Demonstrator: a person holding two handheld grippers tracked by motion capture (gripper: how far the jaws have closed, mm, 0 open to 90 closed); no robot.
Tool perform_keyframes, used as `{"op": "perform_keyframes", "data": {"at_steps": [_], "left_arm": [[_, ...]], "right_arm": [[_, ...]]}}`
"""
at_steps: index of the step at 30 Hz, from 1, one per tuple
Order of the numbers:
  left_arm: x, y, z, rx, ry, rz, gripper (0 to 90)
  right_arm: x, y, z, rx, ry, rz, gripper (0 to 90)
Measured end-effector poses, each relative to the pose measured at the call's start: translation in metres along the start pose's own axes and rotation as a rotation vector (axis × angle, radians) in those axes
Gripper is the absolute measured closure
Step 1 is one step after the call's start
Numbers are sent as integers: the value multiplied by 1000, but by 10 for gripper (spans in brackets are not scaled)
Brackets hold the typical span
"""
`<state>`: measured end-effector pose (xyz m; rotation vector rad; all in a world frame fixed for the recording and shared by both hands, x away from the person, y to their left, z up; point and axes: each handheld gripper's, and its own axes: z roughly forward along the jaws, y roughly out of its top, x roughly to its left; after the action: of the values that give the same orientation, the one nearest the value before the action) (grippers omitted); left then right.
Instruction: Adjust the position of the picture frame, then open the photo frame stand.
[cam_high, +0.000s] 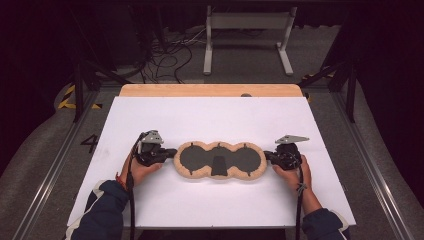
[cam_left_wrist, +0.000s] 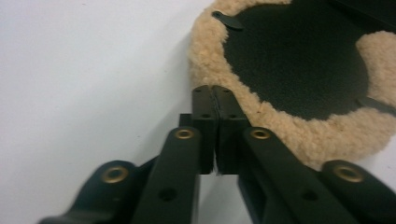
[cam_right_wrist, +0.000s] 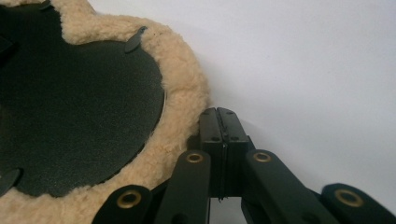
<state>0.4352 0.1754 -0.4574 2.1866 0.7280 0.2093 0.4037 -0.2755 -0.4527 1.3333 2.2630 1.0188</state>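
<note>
1. High view. Nearest the camera: two sleeved forearms entering from the near edge of the white counter (cam_high: 165, 210). The left tool (cam_high: 172, 153) and right tool (cam_high: 268, 156) sit at opposite ends of the fleece-edged pad (cam_high: 220, 161), a three-lobed piece with dark centre and tan trim. The pad's long axis runs left to right, mid-counter; each tool points inward along that axis, tip at the rim of its end lobe. Neither hand is clearly nearer.

2. Left gripper view. Nearest: the left tool (cam_left_wrist: 213, 93), jaws together, nothing visible between them. Fleece rim of the pad (cam_left_wrist: 327, 140) lies just ahead and to the right of the tip, touching or nearly so; cannot tell whether any pile is pinched.

3. Right gripper view. Nearest: the right tool (cam_right_wrist: 221, 114), jaws together, no material seen in the seam. Pad (cam_right_wrist: 182, 84) lies just left of the tip, fleece brushing the jaw side. Judgement: the coming move turns on both tips meeting the end lobes along that one axis.
</note>
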Motion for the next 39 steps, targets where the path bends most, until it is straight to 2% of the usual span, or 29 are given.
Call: {"op": "perform_keyframes", "data": {"at_steps": [2, 5, 10, 13, 15, 17, 19, 21, 23, 26, 28, 30, 33, 35, 37, 39], "left_arm": [[-1, 2, -3, -13, 20, 20, 811], [-1, 1, -5, -29, 28, 10, 797], [-2, -2, -14, -46, 56, 26, 756], [-6, -6, -25, -76, 75, 34, 722], [-10, -9, -33, -105, 92, 35, 687], [-14, -14, -41, -122, 98, 55, 641], [-18, -20, -47, -138, 91, 61, 593], [-23, -26, -55, -160, 106, 58, 518], [-27, -32, -59, -155, 110, 64, 467], [-30, -41, -60, -133, 129, 65, 372], [-32, -47, -61, -124, 128, 50, 321], [-32, -49, -62, -121, 131, 53, 276], [-34, -57, -63, -121, 129, 26, 249], [-36, -59, -62, -100, 135, 30, 231], [-38, -60, -61, -98, 127, 21, 218], [-39, -60, -60, -97, 122, 22, 213]], "right_arm": [[2, 0, -1, 1, -15, -17, 900], [2, 0, -3, -2, -13, -27, 900], [5, -2, -12, -19, -23, -67, 891], [6, -3, -17, -31, -33, -83, 865], [7, -3, -21, -42, -24, -90, 853], [8, -4, -25, -54, -13, -99, 836], [8, -4, -28, -62, 9, -98, 829], [11, -3, -33, -74, 25, -96, 807], [12, -2, -36, -88, 51, -84, 784], [17, -3, -36, -71, 78, -97, 755], [22, -4, -36, -68, 95, -102, 735], [25, -3, -37, -66, 103, -104, 721], [34, -3, -38, -68, 123, -120, 705], [40, -3, -39, -63, 145, -127, 700], [49, -5, -40, -53, 185, -150, 713], [52, -5, -41, -52, 200, -154, 721]]}}
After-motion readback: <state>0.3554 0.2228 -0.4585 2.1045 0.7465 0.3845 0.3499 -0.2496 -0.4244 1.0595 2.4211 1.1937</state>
